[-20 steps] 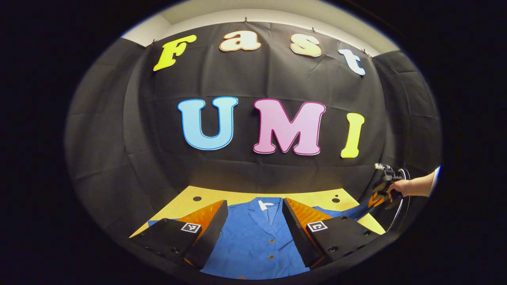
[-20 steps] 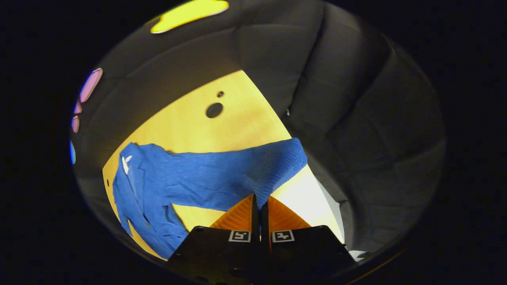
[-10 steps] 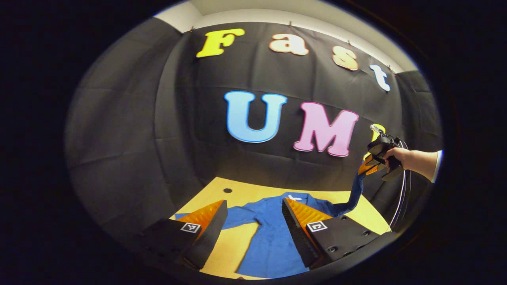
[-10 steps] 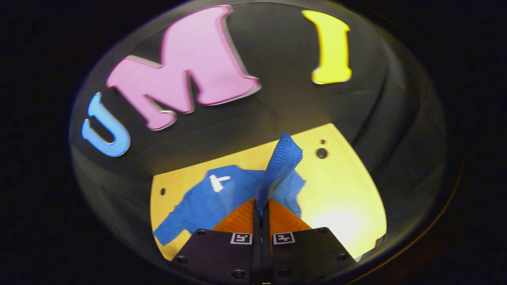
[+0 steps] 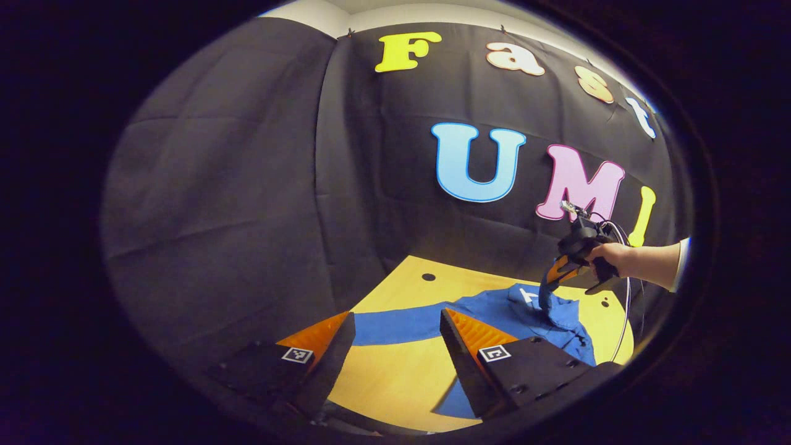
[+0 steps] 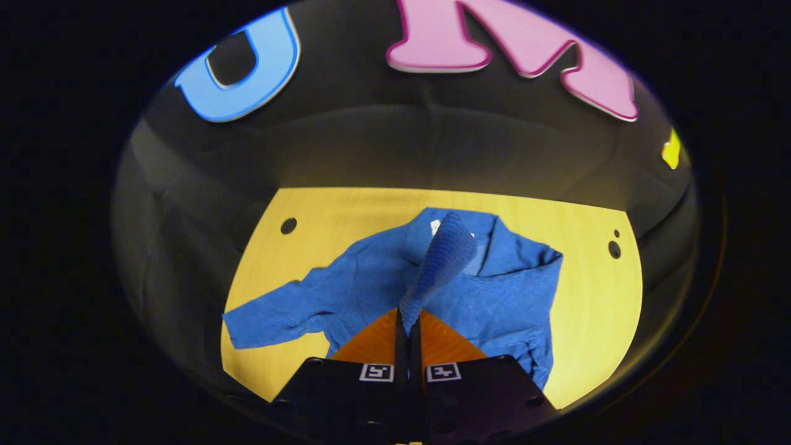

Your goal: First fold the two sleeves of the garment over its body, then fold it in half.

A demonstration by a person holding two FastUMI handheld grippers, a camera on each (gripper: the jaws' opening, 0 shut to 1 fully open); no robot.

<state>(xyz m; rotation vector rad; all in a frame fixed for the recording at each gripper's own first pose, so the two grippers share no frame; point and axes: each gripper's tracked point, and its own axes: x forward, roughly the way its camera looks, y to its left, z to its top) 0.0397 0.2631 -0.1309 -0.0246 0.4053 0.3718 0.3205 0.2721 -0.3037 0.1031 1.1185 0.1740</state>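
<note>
Sleeve (image 6: pixel 440 259): we are pinching it in the right gripper (image 6: pixel 408 321), lifted over the blue jacket (image 6: pixel 494 290); left gripper (image 5: pixel 395 346), fingers apart, is hovering near the other sleeve (image 5: pixel 395 324).

from my station i see a booth closed in by black cloth (image 5: pixel 247 185), creased and hanging in panels that meet at a seam on the left gripper view. above the cloth a strip of pale wall (image 5: pixel 321 9) shows at the top edge. the tabletop (image 5: pixel 395 377) is yellow wood with a faint grain, and small dark round holes (image 6: pixel 288 225) sit near its far corners. in the right gripper view the light falls brightest on the tabletop's right side (image 6: pixel 593 309), while the cloth behind stays dim.
</note>
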